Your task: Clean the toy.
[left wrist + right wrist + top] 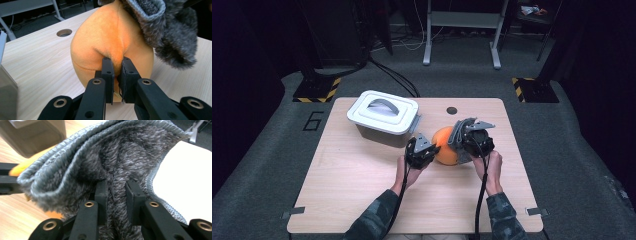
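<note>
— What's on my table, left to right?
— A lidded box (383,116) back left. My left gripper (116,68) pinches a fold of the orange plush ball (110,47) at table centre; it's round, no clear long axis. My right gripper (117,192) clenches the grey fuzzy cloth (120,157) draped over it.

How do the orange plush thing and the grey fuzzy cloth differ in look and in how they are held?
The orange plush ball is round, smooth and short-napped; the grey fuzzy cloth is thin, shaggy and folded, with a stitched edge. The left gripper pinches a fold of the ball's skin, while the right gripper clamps the cloth. The ball rests on the table; the cloth drapes over the ball. Both are soft fabric things, each pinched by one gripper.
</note>
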